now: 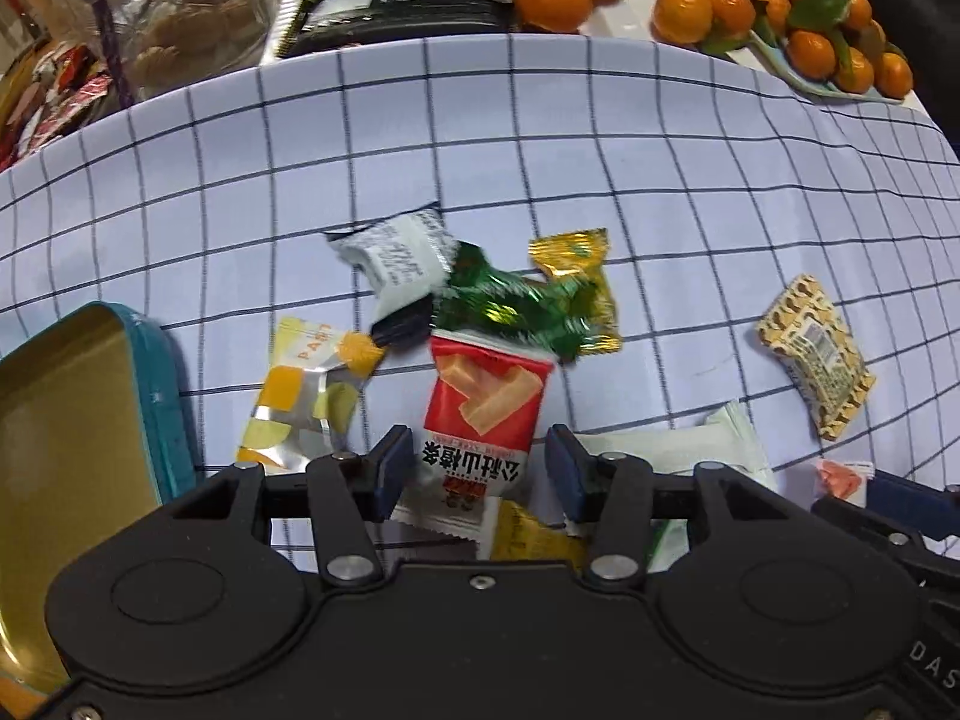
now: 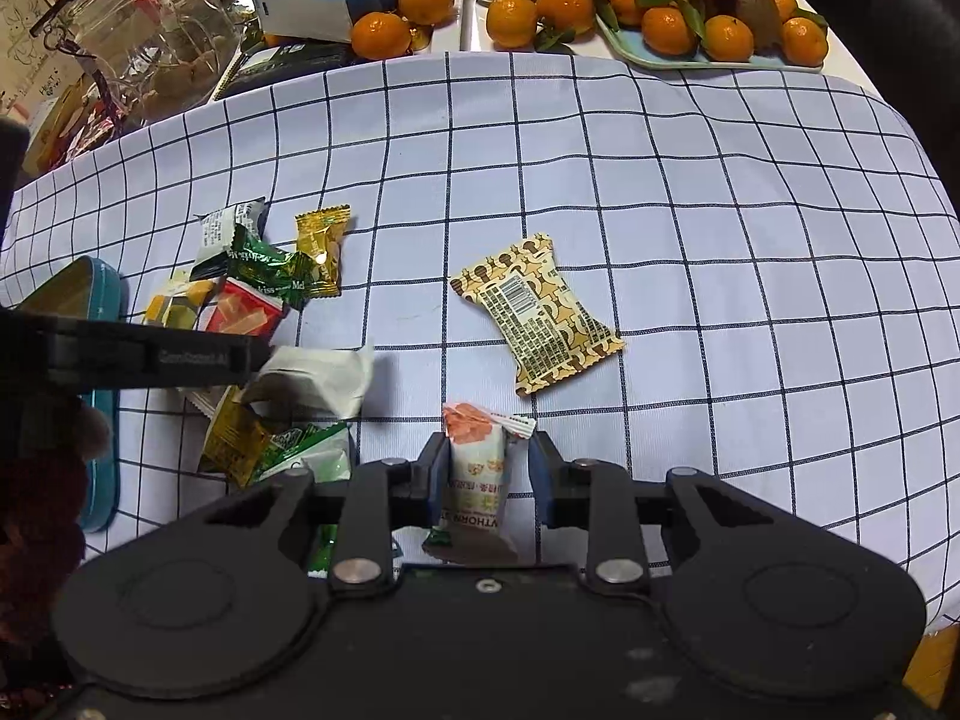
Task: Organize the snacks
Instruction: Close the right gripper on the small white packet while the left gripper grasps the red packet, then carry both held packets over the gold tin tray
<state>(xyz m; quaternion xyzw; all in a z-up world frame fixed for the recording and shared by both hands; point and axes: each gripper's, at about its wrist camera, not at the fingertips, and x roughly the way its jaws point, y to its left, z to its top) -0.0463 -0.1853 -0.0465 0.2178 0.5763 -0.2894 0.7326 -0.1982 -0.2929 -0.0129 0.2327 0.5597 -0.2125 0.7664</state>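
The left tool [image 1: 477, 471] is wide open, with the red pack [image 1: 486, 402] lying flat between its two sides. Nothing is pinched yet. The red pack sits in the pile just beside the tin [image 1: 72, 420], on the checked cloth [image 1: 540, 138] over the tabletop. A yellow pack [image 1: 306, 396] lies between the red pack and the tin, and a green pack [image 1: 510, 306] rests on the red pack's far end.

The right tool [image 2: 487, 471] is almost closed and grips a white pack [image 2: 477, 480] with an orange end. It stays far from the tin, on the other side of the pile.

To do this step well, I think the left tool should go straight down, keep the red pack in the middle, then squeeze gently. The wrapper looks slippery and thin, so a slow pinch is best. Lift it slowly so the green pack slides off. Then carry it to the open tin, which looks empty.
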